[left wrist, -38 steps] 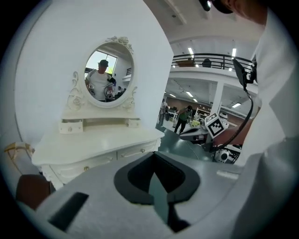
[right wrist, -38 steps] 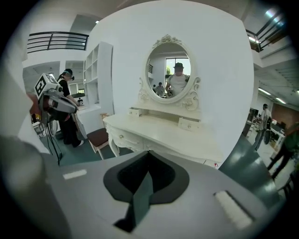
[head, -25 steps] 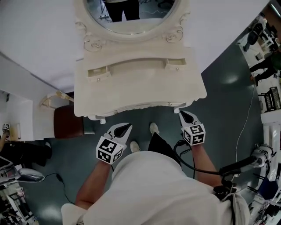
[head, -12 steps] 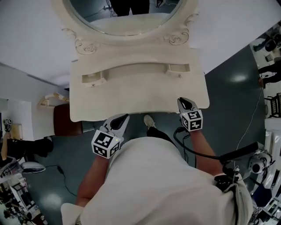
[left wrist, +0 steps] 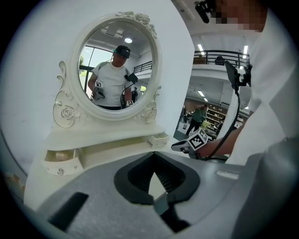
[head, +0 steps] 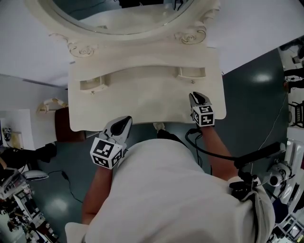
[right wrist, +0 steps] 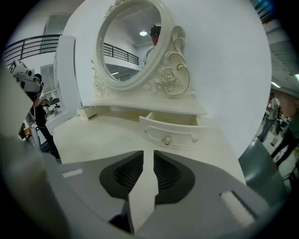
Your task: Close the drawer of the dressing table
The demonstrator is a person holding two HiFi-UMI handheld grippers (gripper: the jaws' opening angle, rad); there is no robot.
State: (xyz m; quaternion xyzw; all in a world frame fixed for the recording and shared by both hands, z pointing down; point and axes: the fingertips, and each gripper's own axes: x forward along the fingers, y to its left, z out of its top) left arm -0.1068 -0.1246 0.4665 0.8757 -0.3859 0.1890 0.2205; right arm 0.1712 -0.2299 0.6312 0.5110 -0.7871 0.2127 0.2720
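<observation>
The cream dressing table (head: 142, 102) has two small drawers under its oval mirror (head: 118, 14). Both stand pulled out: the right drawer (head: 191, 72) (right wrist: 170, 135) and the left drawer (head: 92, 84) (left wrist: 60, 162), which has something pale brown inside. My right gripper (head: 196, 98) (right wrist: 148, 151) hovers over the tabletop just in front of the right drawer. Its jaws are opening and nothing is between them. My left gripper (head: 124, 120) (left wrist: 153, 152) is at the table's front edge, short of the left drawer, its tips touching and empty.
A dark red stool (head: 64, 126) stands left of the table against the white wall. The person's foot (head: 159, 126) is under the front edge. A black cable (head: 199, 147) trails from the right gripper. Equipment and shelving crowd the right and lower left edges.
Both grippers moved forward towards the table. The right one went from the front edge to over the tabletop near the right drawer. The left one reached the front edge.
</observation>
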